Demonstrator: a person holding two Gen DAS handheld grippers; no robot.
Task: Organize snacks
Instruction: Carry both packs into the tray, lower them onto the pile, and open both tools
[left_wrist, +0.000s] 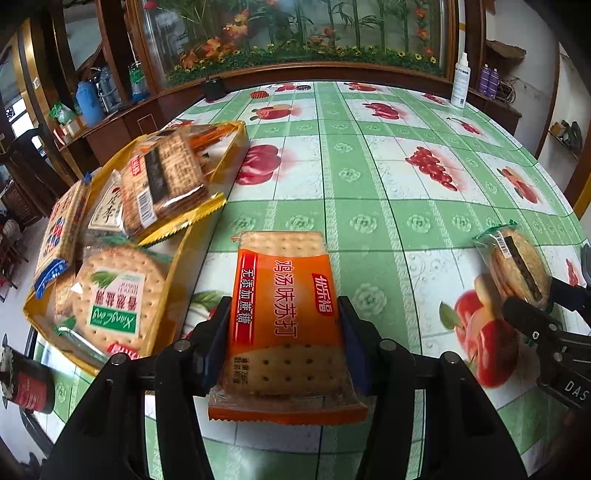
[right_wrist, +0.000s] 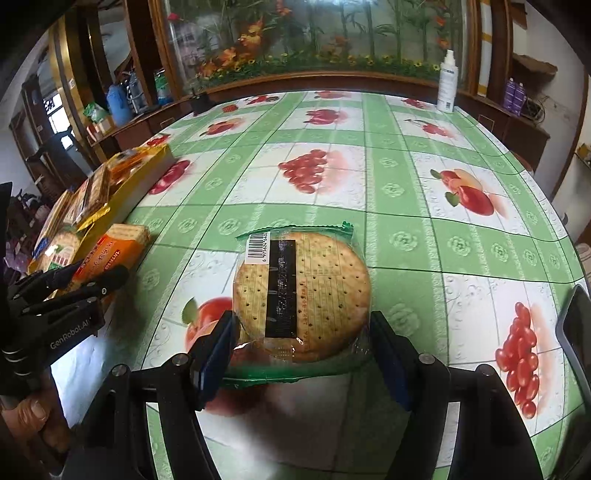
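My left gripper (left_wrist: 282, 321) is shut on an orange soda-cracker pack (left_wrist: 284, 306), held just right of the yellow snack box (left_wrist: 177, 273). That box holds several cracker packs, among them a round green-label one (left_wrist: 114, 295). My right gripper (right_wrist: 301, 332) is closed around a round cracker pack in clear wrap (right_wrist: 301, 291), its pads touching both sides. In the left wrist view the round pack (left_wrist: 515, 266) and right gripper (left_wrist: 535, 310) show at the right edge. In the right wrist view the orange pack (right_wrist: 114, 251) and left gripper (right_wrist: 81, 280) show at the left.
A green fruit-print tablecloth (left_wrist: 369, 177) covers the table. A white spray bottle (left_wrist: 460, 79) stands at its far right edge. A dark red can (left_wrist: 26, 384) lies at the near left. A wooden cabinet with a glass display runs behind the table.
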